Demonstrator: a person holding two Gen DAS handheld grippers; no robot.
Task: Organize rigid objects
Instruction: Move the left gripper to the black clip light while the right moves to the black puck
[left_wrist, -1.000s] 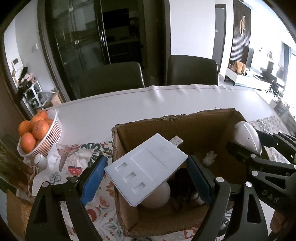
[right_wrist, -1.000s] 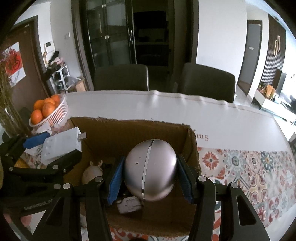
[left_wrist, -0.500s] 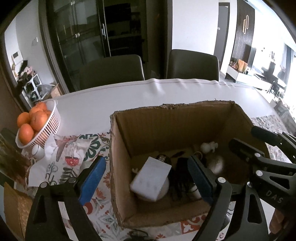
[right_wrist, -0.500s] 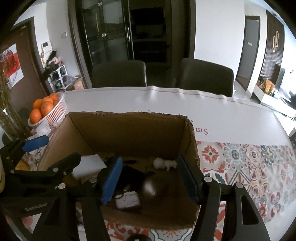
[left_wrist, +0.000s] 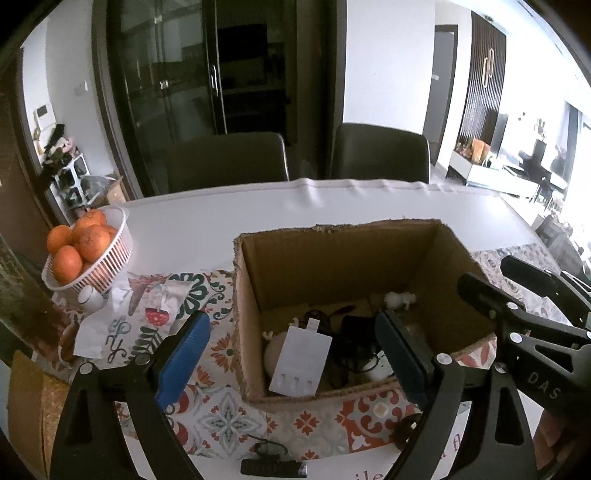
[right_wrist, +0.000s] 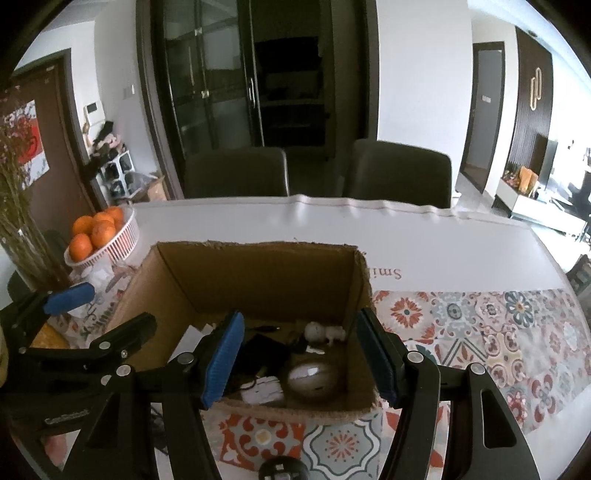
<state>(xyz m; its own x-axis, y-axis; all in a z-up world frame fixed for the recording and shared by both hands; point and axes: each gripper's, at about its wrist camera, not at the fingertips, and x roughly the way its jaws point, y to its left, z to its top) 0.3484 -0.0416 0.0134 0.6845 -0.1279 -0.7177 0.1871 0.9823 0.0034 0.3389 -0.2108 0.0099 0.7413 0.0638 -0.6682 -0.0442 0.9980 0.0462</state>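
Observation:
An open cardboard box (left_wrist: 332, 258) (right_wrist: 266, 273) stands on the table. Inside lie a white flat power strip (left_wrist: 300, 363), a silver egg-shaped device (right_wrist: 313, 381), black cables (left_wrist: 351, 343), a small white figurine (left_wrist: 397, 300) (right_wrist: 325, 332) and a cream round object (left_wrist: 273, 354). My left gripper (left_wrist: 291, 360) is open and empty above the box's near side. My right gripper (right_wrist: 301, 356) is open and empty above the box's near right part. Each gripper shows in the other's view.
A white basket of oranges (left_wrist: 86, 251) (right_wrist: 103, 236) stands at the left. Crumpled white paper (left_wrist: 92, 336) lies beside it on the patterned table runner (right_wrist: 480, 332). Two dark chairs (left_wrist: 380, 151) stand behind the table. A small dark object (left_wrist: 273, 467) lies at the near edge.
Both grippers opened and let go. The white power strip and the silver egg-shaped device dropped into the box. Both grippers have since pulled back and up.

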